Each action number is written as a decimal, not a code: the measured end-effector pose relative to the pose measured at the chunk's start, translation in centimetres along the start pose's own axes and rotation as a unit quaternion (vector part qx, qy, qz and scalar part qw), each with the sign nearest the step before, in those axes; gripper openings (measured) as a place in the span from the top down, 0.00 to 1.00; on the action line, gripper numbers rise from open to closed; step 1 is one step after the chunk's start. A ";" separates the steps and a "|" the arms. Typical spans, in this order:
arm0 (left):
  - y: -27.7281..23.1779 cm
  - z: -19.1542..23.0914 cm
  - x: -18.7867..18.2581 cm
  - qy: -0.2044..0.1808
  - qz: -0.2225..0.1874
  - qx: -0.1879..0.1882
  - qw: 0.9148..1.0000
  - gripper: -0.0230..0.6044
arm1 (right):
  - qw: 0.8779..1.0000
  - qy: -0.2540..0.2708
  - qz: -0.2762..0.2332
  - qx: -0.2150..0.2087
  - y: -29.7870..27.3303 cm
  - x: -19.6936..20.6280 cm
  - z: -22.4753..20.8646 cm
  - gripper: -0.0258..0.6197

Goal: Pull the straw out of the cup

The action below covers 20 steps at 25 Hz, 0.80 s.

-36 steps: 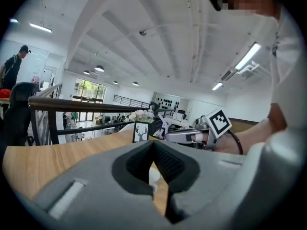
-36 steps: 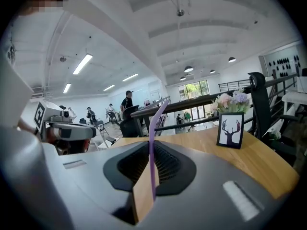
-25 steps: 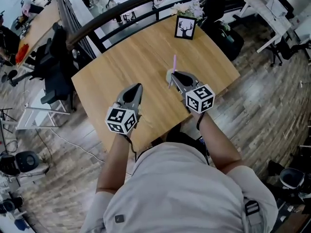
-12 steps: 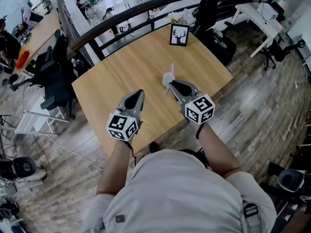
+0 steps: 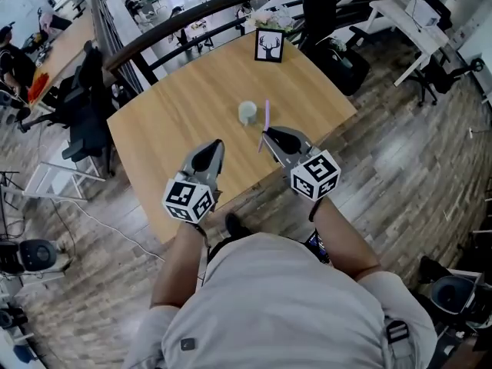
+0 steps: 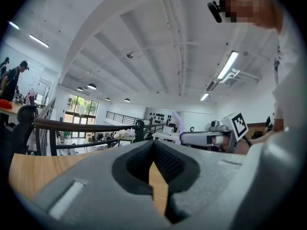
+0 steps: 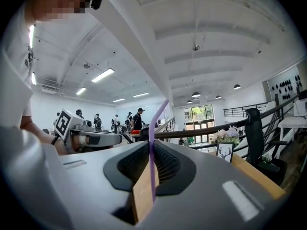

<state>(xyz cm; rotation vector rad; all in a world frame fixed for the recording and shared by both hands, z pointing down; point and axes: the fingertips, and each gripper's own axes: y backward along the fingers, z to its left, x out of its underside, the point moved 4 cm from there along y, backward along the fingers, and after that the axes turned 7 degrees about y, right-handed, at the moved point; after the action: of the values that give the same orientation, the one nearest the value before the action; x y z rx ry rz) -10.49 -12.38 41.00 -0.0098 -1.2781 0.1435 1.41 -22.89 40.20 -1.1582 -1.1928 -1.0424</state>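
A small pale cup (image 5: 247, 112) stands upright on the wooden table (image 5: 177, 106). My right gripper (image 5: 264, 134) is shut on a purple straw (image 5: 267, 116), which stands upright out of the jaws, just right of the cup and clear of it. In the right gripper view the straw (image 7: 152, 128) runs up between the pads of that gripper (image 7: 151, 145). My left gripper (image 5: 216, 144) hangs over the table's near edge, left of the cup, shut with nothing between its jaws (image 6: 153, 146). The left gripper view shows the right gripper (image 6: 204, 138) beside it.
A framed deer picture (image 5: 269, 45) stands at the table's far edge, with flowers (image 5: 278, 18) and a dark railing (image 5: 192, 14) behind it. Office chairs (image 5: 83, 106) stand left of the table. The wooden floor (image 5: 400, 152) lies to the right.
Both grippers have drawn back toward the person and risen. The straw, which stood in the cup, has come out with the right gripper; the cup stays on the table.
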 end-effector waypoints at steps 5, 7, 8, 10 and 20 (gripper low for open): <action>0.9 -5.7 2.5 0.006 0.001 -0.010 1.000 0.96 | 1.000 0.002 -0.013 -0.019 6.1 0.2 0.5 0.89; 1.5 -8.2 3.5 0.006 0.000 -0.015 1.000 0.96 | 1.000 0.003 -0.014 -0.028 8.7 0.5 1.1 0.89; 1.8 -9.5 4.0 0.005 -0.002 -0.018 1.000 0.96 | 0.999 0.004 -0.014 -0.032 10.0 0.7 1.4 0.89; 2.4 -11.8 4.8 0.001 -0.004 -0.023 1.000 0.96 | 0.999 0.004 -0.017 -0.038 12.4 1.1 1.9 0.89; 5.2 -18.6 6.3 -0.016 0.001 -0.027 1.000 0.96 | 0.998 -0.003 -0.035 -0.055 18.8 1.4 4.8 0.90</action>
<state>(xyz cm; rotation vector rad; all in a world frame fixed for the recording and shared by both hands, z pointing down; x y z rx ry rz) 8.49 -5.13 41.12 -0.0552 -1.3142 0.1117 19.49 -15.68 39.76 -1.2121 -1.1992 -1.1709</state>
